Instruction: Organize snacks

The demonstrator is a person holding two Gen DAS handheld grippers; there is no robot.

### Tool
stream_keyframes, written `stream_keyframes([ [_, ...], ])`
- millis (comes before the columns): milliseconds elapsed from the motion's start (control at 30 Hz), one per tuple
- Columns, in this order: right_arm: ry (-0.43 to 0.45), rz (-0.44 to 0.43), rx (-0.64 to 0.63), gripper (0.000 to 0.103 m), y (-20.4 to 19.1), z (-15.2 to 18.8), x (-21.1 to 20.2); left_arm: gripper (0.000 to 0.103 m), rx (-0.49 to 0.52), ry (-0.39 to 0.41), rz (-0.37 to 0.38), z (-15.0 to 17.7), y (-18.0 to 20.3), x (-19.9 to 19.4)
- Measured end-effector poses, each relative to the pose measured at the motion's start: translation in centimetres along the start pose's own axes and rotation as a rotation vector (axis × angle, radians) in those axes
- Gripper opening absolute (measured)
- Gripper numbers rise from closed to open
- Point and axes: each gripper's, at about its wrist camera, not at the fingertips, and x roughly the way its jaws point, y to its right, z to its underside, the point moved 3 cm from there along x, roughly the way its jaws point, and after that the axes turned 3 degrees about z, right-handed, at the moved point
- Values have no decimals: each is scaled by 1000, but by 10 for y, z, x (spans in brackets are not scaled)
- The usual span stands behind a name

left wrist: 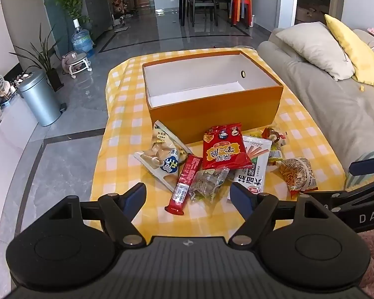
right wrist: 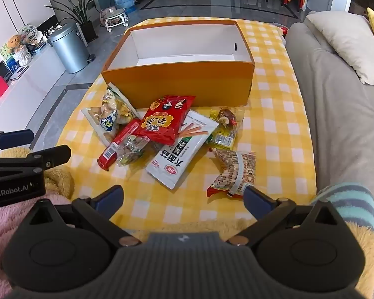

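An empty orange box [left wrist: 212,109] [right wrist: 177,87] with a white inside stands on the yellow checked cloth [left wrist: 127,134] [right wrist: 274,129]. In front of it lies a pile of snacks: a red bag [left wrist: 224,147] [right wrist: 164,122], a white packet [left wrist: 254,169] [right wrist: 182,154], a clear bag of round snacks [left wrist: 162,154] [right wrist: 109,117], a long red bar [left wrist: 184,184] [right wrist: 119,144] and a patterned bag [left wrist: 296,174] [right wrist: 236,172]. My left gripper [left wrist: 188,196] hangs open just short of the pile, holding nothing. My right gripper [right wrist: 184,198] is open too, with its right finger beside the patterned bag.
A grey sofa [left wrist: 324,94] [right wrist: 336,99] with cushions borders the cloth on the right. A metal bin [left wrist: 40,97] [right wrist: 68,47], plants and a water bottle [left wrist: 81,39] stand on the tiled floor to the left. Each gripper shows at the edge of the other's view.
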Motion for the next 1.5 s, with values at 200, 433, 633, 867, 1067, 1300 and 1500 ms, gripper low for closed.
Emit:
stream_keyframes([
  [200,1,6,-1,99,-1,1,1,89,1,-4,11,1,1,0],
  [433,-3,9,-6,99,1,-6,2,89,-9,-21,11,4,0,0],
  [633,0,27,-14,99,-3,-2,0,89,-15,-26,15,4,-1,1],
  [867,5,39,-23,99,-4,-2,-2,89,-15,-26,14,4,-2,1],
  [1067,5,42,-29,99,-5,-2,-2,89,-19,-33,11,6,-2,2],
  [1300,3,44,-32,99,-5,-3,-1,89,-21,-33,11,6,-3,3],
  [1500,3,44,-31,99,-6,-3,-1,89,-24,-38,9,7,-4,3],
])
